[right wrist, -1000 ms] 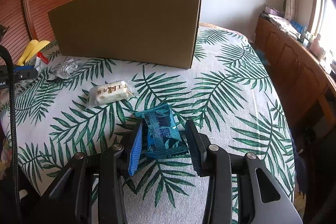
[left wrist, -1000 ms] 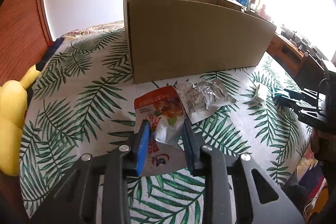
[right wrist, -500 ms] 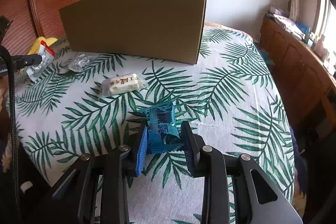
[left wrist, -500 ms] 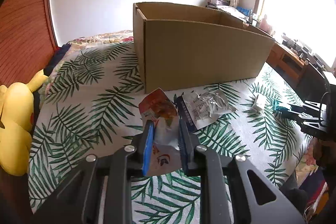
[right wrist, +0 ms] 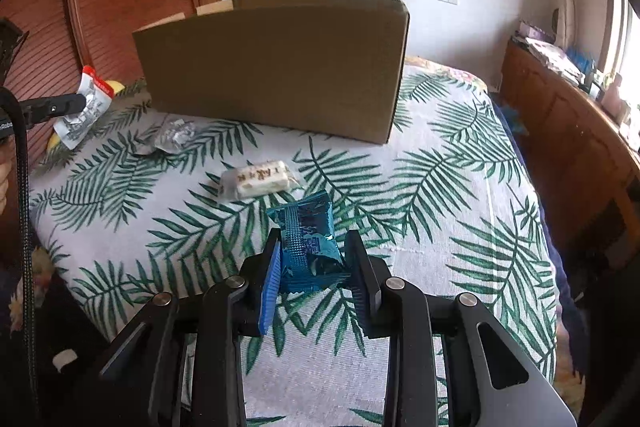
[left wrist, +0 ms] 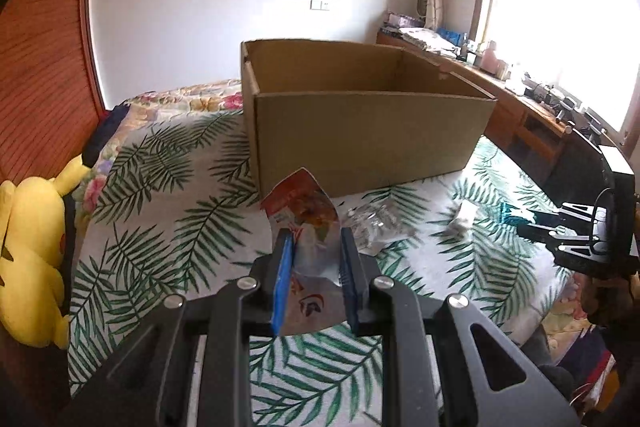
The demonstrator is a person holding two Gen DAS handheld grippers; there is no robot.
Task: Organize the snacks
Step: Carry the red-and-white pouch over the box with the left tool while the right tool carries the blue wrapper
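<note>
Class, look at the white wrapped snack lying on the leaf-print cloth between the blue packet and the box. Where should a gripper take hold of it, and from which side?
Grip the white wrapped snack across its narrow middle, coming down from above. It lies flat and long on the cloth, apart from the other packets, so the long sides are free; the crimped ends look too thin to hold.

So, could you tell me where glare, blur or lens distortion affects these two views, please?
Left wrist view: the window is blown out white, the silver wrapper looks soft. Right wrist view: evenly lit, the blue packet sharp. Both: fisheye bends the cardboard box and darkens the corners.
</note>
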